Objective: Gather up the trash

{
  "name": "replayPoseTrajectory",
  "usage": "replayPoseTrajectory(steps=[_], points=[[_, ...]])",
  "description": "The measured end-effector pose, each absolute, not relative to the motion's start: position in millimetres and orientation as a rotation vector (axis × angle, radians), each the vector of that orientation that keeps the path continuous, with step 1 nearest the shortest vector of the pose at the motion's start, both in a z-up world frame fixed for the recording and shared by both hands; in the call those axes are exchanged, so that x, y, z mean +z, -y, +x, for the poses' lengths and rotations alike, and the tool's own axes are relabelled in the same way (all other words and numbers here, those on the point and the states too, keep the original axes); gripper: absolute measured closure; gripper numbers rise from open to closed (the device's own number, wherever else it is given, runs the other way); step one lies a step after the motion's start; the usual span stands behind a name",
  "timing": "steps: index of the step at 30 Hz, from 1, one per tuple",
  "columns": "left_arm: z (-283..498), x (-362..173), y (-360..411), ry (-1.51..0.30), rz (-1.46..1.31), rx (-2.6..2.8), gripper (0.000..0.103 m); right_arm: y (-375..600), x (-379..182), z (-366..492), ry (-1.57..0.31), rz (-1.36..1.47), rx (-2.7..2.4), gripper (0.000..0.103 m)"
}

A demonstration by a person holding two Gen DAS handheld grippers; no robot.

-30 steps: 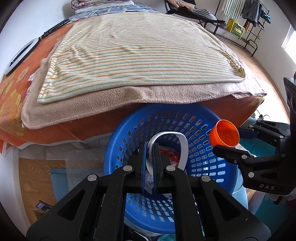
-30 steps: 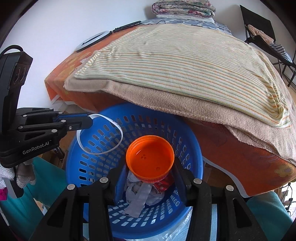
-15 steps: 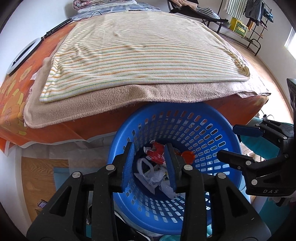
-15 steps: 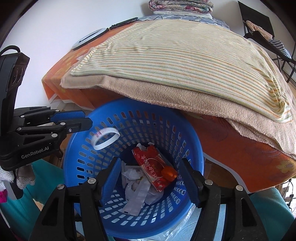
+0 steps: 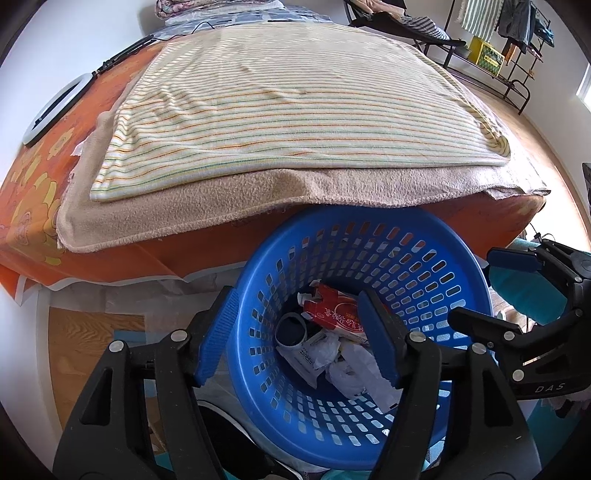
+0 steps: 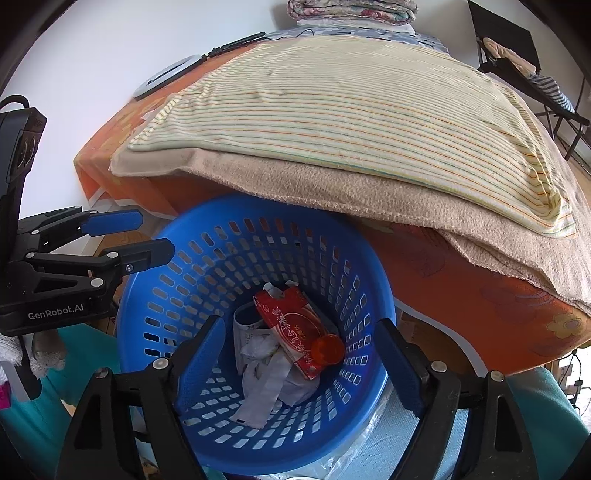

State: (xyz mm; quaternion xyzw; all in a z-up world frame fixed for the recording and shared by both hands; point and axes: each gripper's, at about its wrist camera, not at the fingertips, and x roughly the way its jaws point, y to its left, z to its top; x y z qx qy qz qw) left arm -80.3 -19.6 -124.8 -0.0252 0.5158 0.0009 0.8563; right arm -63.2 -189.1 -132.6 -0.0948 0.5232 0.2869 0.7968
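A blue perforated basket [image 5: 461, 273] [image 6: 177, 236] stands against the foot of the bed. Inside lie a red snack wrapper [image 5: 332, 310] [image 6: 291, 325], a small orange cup [image 6: 327, 349], a white strip loop [image 5: 291, 330] and crumpled white paper [image 6: 266, 373]. My left gripper [image 5: 295, 295] [image 6: 155, 236] hangs over the basket's left side. Its jaws are opening and hold nothing. My right gripper [image 6: 300, 323] [image 5: 472, 284] hovers over the right side, its jaws also opening with nothing between the pads.
Behind the basket is a bed with a striped blanket [image 5: 295, 110] over a beige one [image 6: 369, 184] and an orange flowered sheet [image 5: 33, 192]. A ring light [image 5: 55, 114] lies at the bed's far left. A clothes rack [image 5: 517, 29] stands at the back right.
The left gripper let go of the white strip loop and the right let go of the orange cup. Both pieces dropped into the basket. Both pairs of jaws have spread wider.
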Motion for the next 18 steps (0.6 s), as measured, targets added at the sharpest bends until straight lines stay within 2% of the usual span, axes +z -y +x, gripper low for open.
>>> replayPoseTrajectory(steps=[18], points=[[-74.1, -104.7, 13.9, -1.041, -0.053, 0.052, 0.029, 195.0, -111.5, -58.0, -1.083, -0.213, 0.486, 0.005]])
